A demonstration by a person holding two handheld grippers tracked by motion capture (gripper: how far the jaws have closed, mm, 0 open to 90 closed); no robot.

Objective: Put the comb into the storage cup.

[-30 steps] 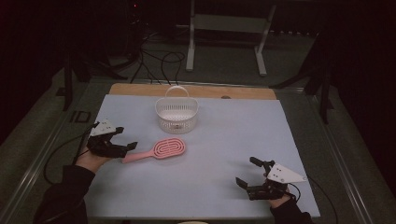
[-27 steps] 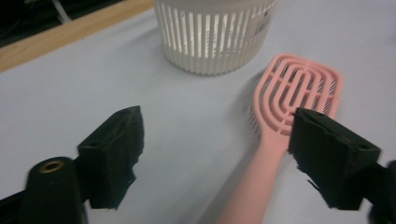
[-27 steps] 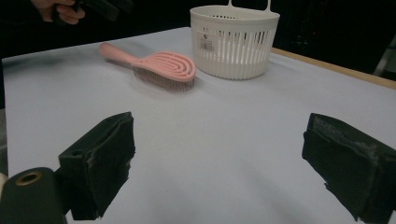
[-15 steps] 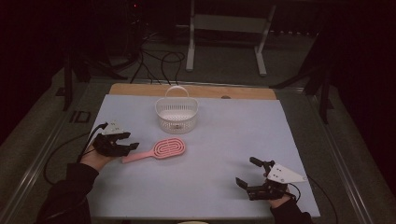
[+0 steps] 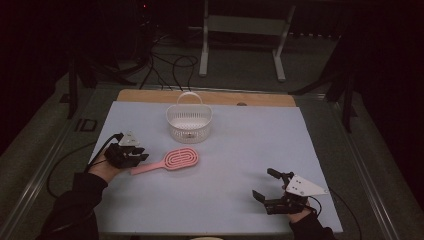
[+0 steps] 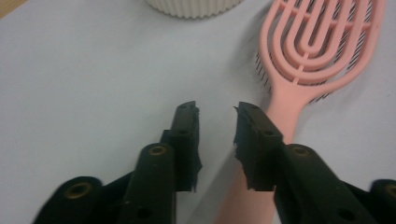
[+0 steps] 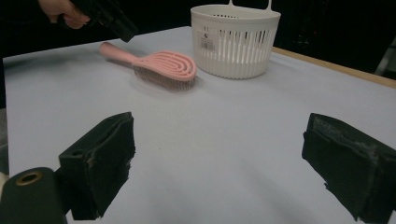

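Moved: left gripper (image 5: pixel 131 154) has come closer to the brush handle since 1 s ago; right gripper (image 5: pixel 276 192) and brush unchanged
Brush: pink hairbrush (image 5: pixel 170 160) lies flat, left of bench centre, just in front of white basket (image 5: pixel 189 122); bristles down
Axis: handle end points to left edge, twd left gripper; head twd basket side
Relation: handle tip just beside left jaws, a bit off the gap, under one jaw in left gripper view (image 6: pixel 215 140); left hand much nearer
Left gripper: jaws partly apart, nothing held
Right gripper: near front right corner, wide apart, empty (image 7: pixel 233 163)
Pose: left forearm comes in from front left corner, gripper low over bench
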